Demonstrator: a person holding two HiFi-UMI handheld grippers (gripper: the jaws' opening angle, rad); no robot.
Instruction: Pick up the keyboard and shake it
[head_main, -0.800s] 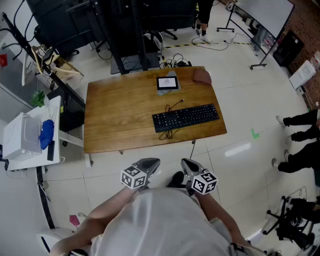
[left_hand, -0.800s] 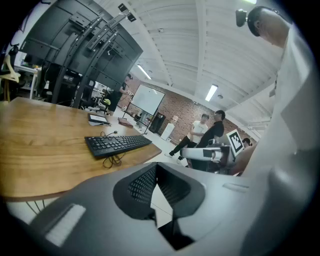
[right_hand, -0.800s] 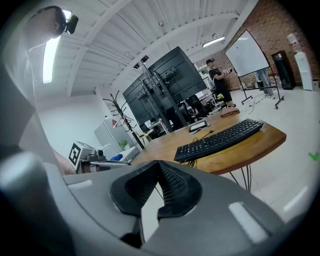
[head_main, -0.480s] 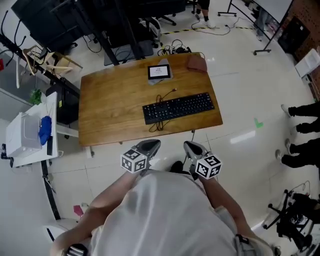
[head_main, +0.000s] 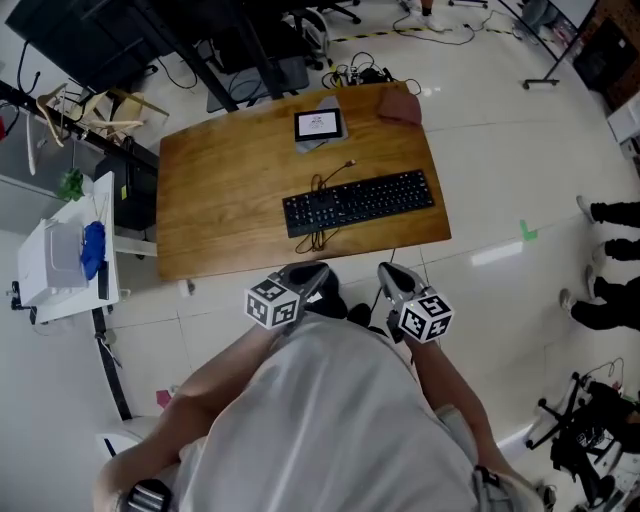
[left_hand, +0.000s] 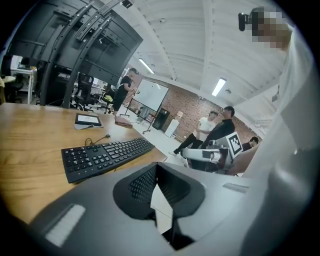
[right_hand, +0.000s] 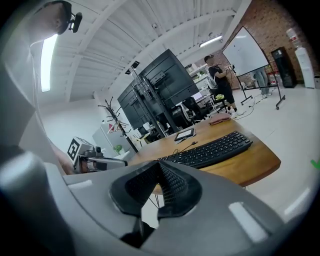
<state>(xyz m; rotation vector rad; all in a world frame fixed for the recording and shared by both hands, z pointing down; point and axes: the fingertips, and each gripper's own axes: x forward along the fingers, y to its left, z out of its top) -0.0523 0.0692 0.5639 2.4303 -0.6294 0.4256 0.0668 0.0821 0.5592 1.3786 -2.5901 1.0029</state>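
My left gripper (head_main: 303, 277) pinched closed, empty. My right gripper (head_main: 393, 279) likewise closed, empty. I hold both just off table (head_main: 220, 200) front edge, beside each other. Keyboard (head_main: 358, 203) flat on table, right half, near front edge, apart from both grippers.

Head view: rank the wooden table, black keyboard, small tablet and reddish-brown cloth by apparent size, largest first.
1. Rectangular wooden table
2. Long black keyboard
3. Small dark-framed tablet and crumpled reddish-brown cloth: about alike, not ranked.
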